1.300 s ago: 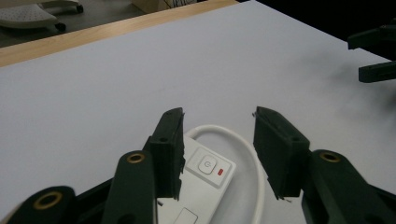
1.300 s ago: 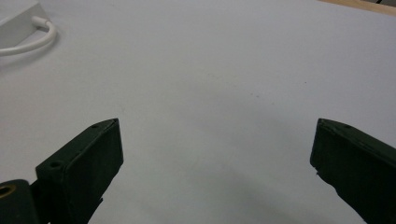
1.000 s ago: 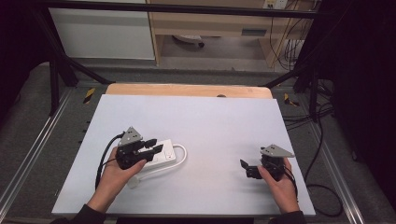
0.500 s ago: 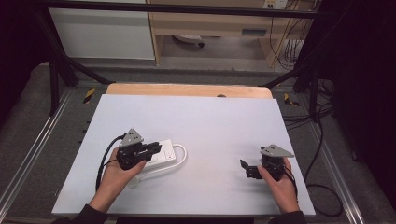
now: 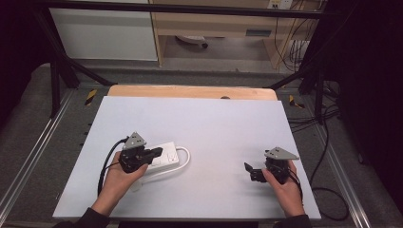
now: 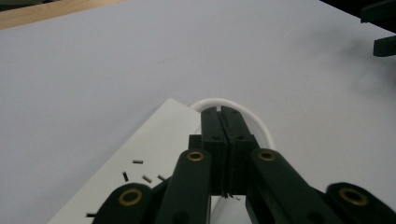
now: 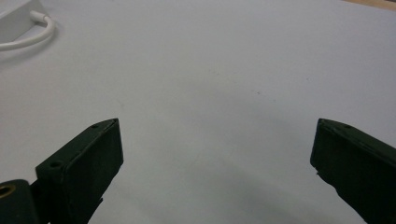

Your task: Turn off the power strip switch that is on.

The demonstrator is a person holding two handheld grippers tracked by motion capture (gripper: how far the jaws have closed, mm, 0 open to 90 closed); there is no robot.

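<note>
We see the white counter (image 5: 199, 128) evenly lit from above while its surroundings sink into darkness. Shadows under the hands are soft. In both gripper views the near jaws blur, and all frames look slightly grainy.

Each hand carries a black tool: the left tool (image 5: 154, 153) and right tool (image 5: 248, 170) each wear a grey 3-cornered plate on top. Brass-ringed pivots dot the black jaw arms. Black cables trail back past dark sleeves.

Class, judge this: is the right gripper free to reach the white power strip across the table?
Probably yes: bare table lies between the open right gripper and the power strip, though the shut left gripper sits over it.
</note>
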